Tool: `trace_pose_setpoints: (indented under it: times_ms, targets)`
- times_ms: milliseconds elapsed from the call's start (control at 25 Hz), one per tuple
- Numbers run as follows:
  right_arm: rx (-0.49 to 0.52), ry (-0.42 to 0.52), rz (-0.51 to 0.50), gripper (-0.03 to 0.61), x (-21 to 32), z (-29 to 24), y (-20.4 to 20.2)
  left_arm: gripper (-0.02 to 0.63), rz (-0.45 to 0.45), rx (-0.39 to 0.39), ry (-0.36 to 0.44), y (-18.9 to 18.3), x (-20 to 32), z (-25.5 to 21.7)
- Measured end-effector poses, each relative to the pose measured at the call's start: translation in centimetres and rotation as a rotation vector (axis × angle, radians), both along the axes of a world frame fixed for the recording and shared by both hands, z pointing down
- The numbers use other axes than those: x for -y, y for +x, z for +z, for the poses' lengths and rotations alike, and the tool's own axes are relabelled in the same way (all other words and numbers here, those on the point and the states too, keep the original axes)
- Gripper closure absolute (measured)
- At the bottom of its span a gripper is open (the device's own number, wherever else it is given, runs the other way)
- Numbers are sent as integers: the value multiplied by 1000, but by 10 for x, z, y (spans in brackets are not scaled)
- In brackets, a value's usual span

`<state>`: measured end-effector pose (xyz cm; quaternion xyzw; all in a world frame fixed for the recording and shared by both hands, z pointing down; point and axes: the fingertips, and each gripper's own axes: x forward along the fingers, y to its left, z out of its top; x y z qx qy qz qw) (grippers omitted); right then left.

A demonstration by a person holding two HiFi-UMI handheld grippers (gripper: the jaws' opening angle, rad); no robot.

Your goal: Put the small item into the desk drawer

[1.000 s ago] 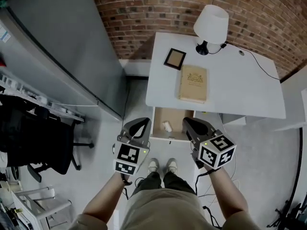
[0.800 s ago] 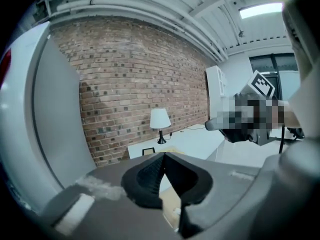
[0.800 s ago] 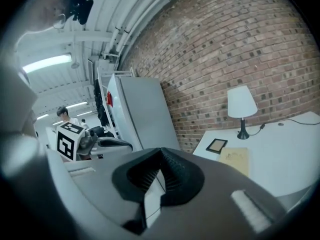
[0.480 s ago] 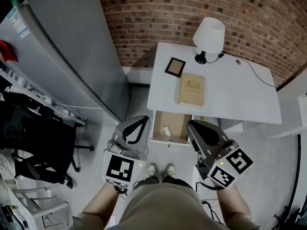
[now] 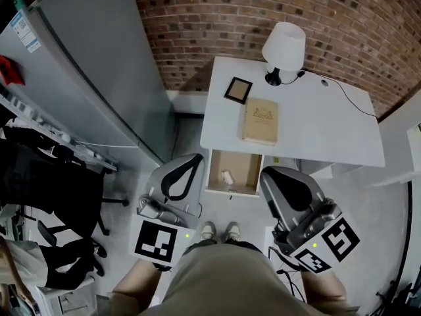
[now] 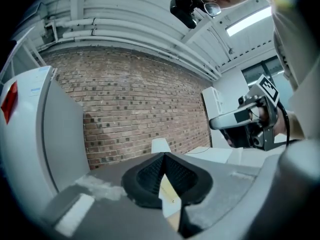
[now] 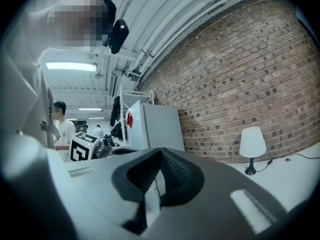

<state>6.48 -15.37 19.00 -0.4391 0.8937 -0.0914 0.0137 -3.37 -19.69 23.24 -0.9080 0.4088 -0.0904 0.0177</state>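
Already small item lies inside open drawer, clear of its walls.

A white desk stands before us against the brick wall. At its far edge we see a white-shaded lamp, with a dark picture frame to the left and a tan book lying flat nearer. A thin cable crosses the right side. The drawer, near left, is open and holds a small item.
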Motion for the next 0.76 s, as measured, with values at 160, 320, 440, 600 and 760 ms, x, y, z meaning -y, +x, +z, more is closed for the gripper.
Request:
trace_pose_setpoints:
  times_ms: [160, 320, 440, 600, 760]
  targets:
    - [28, -29, 12, 575, 6, 6, 6, 612, 7, 9, 0, 4, 1, 1]
    - [25, -33, 27, 575, 9, 8, 11, 612, 12, 10, -7, 4, 2, 2]
    - [18, -34, 37, 575, 11, 9, 14, 612, 17, 17, -7, 4, 2, 2]
    - [-1, -28, 43, 575, 12, 10, 16, 612, 31, 16, -10, 5, 2, 2]
    - [18, -34, 36, 575, 13, 13, 16, 612, 46, 18, -8, 8, 1, 4]
